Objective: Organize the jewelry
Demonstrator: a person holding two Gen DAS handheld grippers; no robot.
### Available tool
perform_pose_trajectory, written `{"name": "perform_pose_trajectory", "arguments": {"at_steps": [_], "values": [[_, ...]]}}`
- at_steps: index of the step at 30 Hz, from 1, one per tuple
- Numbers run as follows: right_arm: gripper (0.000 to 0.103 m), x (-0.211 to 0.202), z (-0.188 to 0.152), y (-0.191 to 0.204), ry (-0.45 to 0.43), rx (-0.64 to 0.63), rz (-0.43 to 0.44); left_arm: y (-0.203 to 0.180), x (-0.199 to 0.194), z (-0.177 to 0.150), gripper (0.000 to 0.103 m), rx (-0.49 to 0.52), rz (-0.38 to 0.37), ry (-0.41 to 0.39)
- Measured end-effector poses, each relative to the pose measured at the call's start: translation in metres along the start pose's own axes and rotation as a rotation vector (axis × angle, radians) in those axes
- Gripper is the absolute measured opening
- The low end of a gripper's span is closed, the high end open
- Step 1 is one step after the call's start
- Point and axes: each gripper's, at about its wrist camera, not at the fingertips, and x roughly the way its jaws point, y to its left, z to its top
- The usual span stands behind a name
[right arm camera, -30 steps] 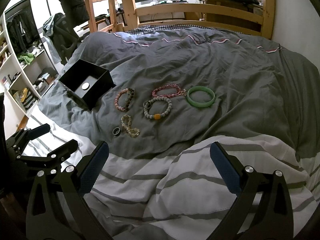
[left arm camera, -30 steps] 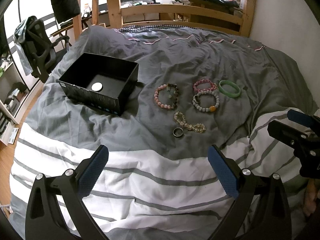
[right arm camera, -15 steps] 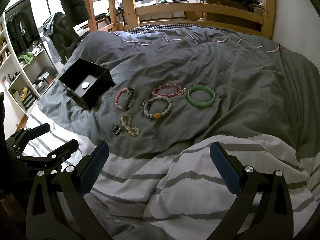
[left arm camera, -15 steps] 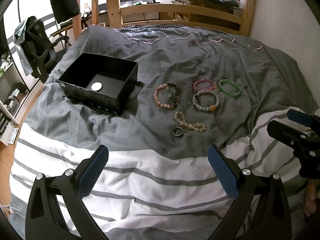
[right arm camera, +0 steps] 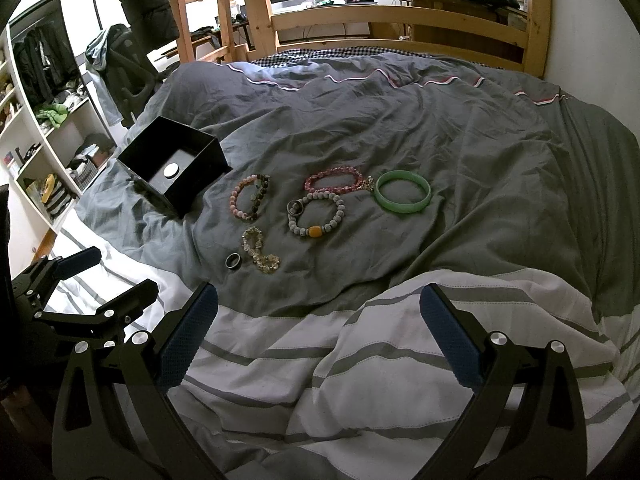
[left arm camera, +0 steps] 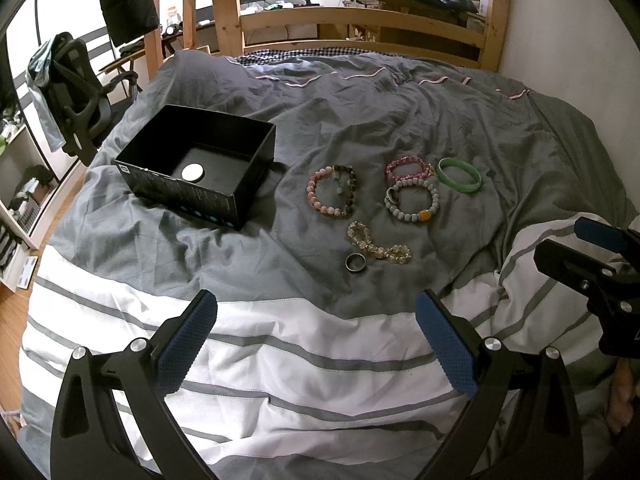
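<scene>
Nothing had been picked up yet; the sorting looked barely begun. The bracelets lay in a loose cluster on the grey duvet: a pink-and-brown beaded one, a grey beaded one with an orange bead, a pink one, a green bangle, a pale crystal strand and a dark ring just beside it. The open black box sat to their left, a small white disc on its floor. The left gripper and right gripper both hovered wide apart over the striped blanket, holding nothing. The next move probably called for reaching forward to the nearest piece.
</scene>
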Motion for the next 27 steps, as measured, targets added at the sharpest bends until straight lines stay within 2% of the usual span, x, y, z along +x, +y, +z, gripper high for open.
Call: {"name": "perform_pose_trajectory", "arguments": {"at_steps": [27], "values": [[0.100,-0.0007,0.0004,0.0002,0.001,0.000,0.000,-0.0018,0.0047,-0.0039,0.098,0.010,0.000,0.015]]}}
